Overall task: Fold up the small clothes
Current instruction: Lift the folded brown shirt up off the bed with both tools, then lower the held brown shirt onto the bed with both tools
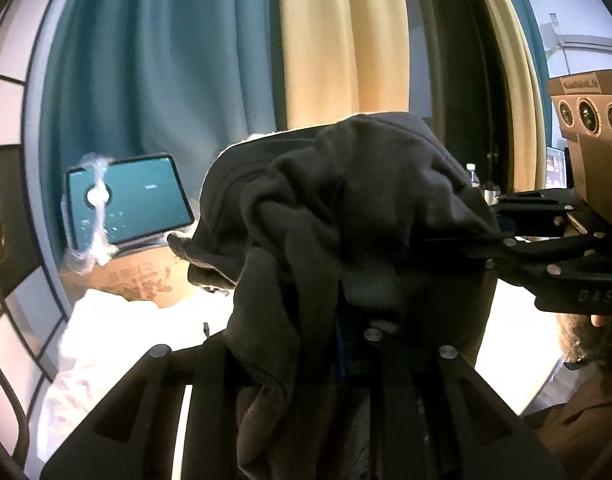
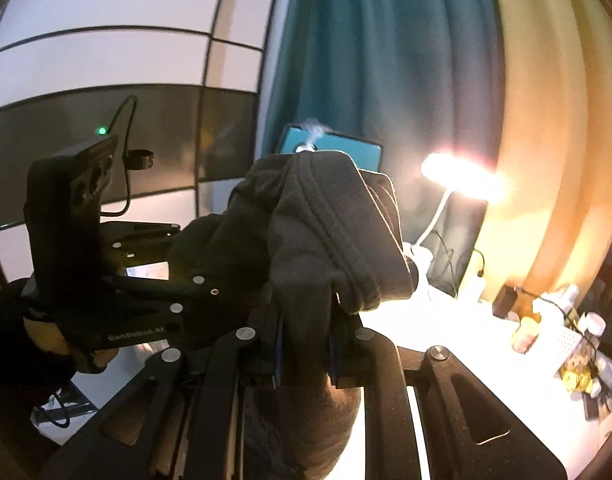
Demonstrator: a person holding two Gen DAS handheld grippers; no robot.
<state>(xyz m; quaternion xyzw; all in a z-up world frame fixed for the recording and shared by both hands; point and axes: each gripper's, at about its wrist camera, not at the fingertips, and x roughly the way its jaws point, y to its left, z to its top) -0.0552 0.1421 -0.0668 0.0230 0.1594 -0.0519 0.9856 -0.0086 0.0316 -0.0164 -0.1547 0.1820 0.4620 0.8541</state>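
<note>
Item: dark grey garment [image 1: 346, 216], small, bunched and creased, held aloft between two grippers.

Left gripper [image 1: 358, 320]: jaws nearly together, clamped on a fold of the garment; the cloth rises ahead of the fingertips and spills down over the left finger, hiding most of the jaw.

Right gripper [image 2: 306, 344]: jaws narrow, pinching a ribbed hem of the garment, which drapes forward and up from the fingertips. Seen from the left wrist view, it enters from the right and meets the cloth's right side.

Beyond the grippers: tablet [image 1: 130, 200] with teal screen, leaning upright; teal curtain [image 1: 158, 80]; cream curtain [image 1: 346, 40]. Right of the right gripper: lit desk lamp [image 2: 462, 178] over a white table [image 2: 486, 340] with what appear to be small bottles, blurred.
</note>
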